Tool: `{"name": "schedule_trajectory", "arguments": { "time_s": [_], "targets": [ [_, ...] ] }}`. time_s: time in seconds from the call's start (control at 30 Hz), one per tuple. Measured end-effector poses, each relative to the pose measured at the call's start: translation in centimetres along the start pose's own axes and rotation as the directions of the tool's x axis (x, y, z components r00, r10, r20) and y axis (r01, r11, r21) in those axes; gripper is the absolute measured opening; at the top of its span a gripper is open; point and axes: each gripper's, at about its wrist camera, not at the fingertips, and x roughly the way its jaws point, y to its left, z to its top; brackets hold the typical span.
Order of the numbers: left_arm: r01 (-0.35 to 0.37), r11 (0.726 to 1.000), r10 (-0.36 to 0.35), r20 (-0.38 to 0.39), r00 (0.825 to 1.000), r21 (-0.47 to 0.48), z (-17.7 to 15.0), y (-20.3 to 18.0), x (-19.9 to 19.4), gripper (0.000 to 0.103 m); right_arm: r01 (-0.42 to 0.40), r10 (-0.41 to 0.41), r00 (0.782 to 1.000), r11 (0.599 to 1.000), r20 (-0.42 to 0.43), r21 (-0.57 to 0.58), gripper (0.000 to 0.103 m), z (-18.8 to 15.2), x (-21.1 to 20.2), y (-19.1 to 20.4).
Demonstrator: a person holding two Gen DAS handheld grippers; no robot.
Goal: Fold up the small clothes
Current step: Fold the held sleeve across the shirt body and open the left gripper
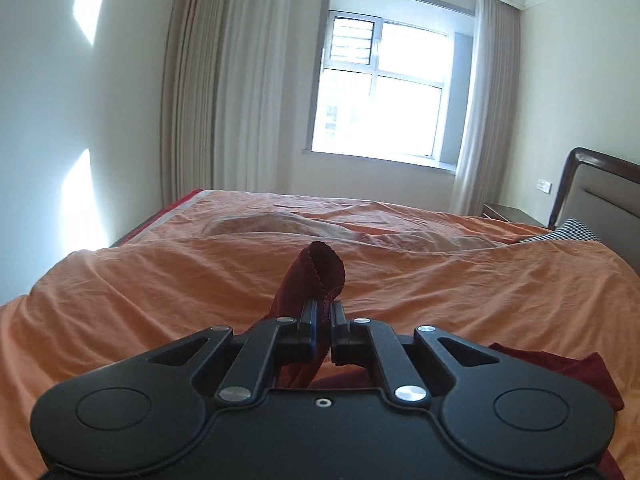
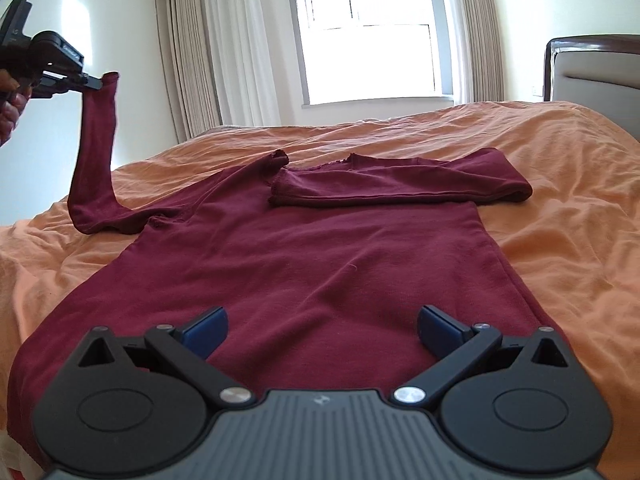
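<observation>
A dark red long-sleeved shirt (image 2: 312, 256) lies flat on the orange bedspread (image 2: 560, 184). Its right sleeve (image 2: 400, 186) is folded across the chest. My left gripper (image 1: 323, 308) is shut on the cuff of the left sleeve (image 1: 316, 276) and holds it up in the air; in the right wrist view that gripper (image 2: 94, 84) is at the upper left with the sleeve (image 2: 94, 152) hanging down to the shoulder. My right gripper (image 2: 322, 330) is open and empty, low over the shirt's hem.
The bed (image 1: 200, 272) fills the foreground. A padded headboard (image 1: 600, 196) and a nightstand (image 1: 508, 212) stand at the right. A window (image 1: 384, 88) with beige curtains (image 1: 208, 80) is behind the bed. A checked pillow (image 1: 576, 232) lies near the headboard.
</observation>
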Motion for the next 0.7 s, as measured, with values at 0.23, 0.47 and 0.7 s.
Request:
{"name": "schedule_trajectory", "arguments": {
  "time_s": [0.23, 0.47, 0.7],
  "targets": [
    [0.147, 0.989, -0.144, -0.104, 0.984, 0.014, -5.1, -8.6, 2.6, 0.006, 0.062, -0.061, 0.998, 0.998, 0.033, -0.025, 0.103, -0.6, -2.2, -0.8],
    [0.196, 0.981, -0.192, -0.23, 0.954, -0.006, -11.6, -12.1, 5.3, 0.006, 0.104, -0.104, 0.994, 0.995, 0.034, -0.008, 0.103, -1.7, -4.3, -2.6],
    [0.207, 0.977, -0.21, -0.299, 0.931, -0.039, -14.8, -12.9, 6.6, 0.014, 0.118, -0.119, 0.992, 0.993, 0.032, 0.011, 0.103, -2.8, -5.9, -3.4]
  ]
}}
